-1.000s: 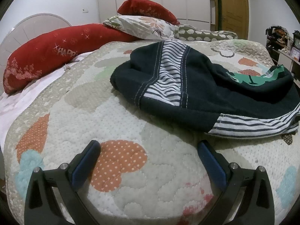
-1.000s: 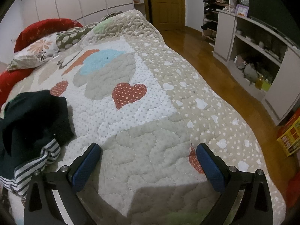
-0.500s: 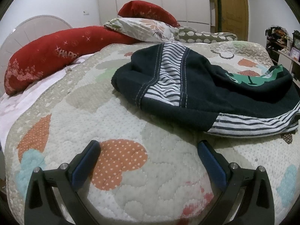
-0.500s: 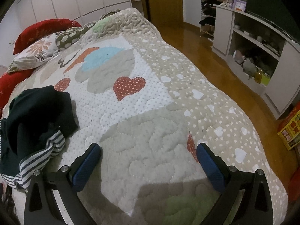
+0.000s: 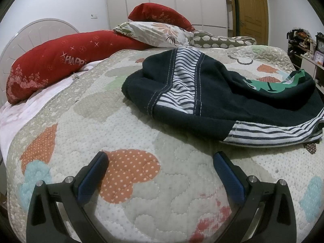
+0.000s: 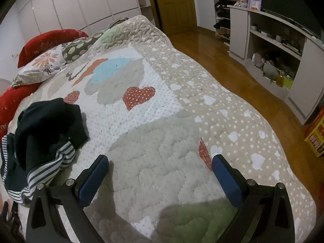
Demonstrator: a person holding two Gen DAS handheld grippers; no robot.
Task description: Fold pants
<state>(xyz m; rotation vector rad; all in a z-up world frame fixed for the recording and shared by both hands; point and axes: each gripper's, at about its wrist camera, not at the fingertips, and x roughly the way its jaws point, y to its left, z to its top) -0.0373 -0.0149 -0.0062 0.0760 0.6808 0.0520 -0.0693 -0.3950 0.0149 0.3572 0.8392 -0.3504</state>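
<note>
Reaching with left gripper (image 5: 160,163) and right gripper (image 6: 160,163), both spread wide and empty, toward crumpled pants (image 5: 218,93) heaped on quilt (image 5: 129,125), aiming for striped hem corners.

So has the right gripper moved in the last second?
Yes. The right gripper has swung left: the pants sit further into its view, and the yellow box has slid toward the right edge.

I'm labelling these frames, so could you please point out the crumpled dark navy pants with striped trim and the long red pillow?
Crumpled dark navy pants (image 5: 218,93): left wrist view, on the dark fabric beside the striped panel.
Long red pillow (image 5: 60,60): left wrist view, mid-body near the lettering.
</note>
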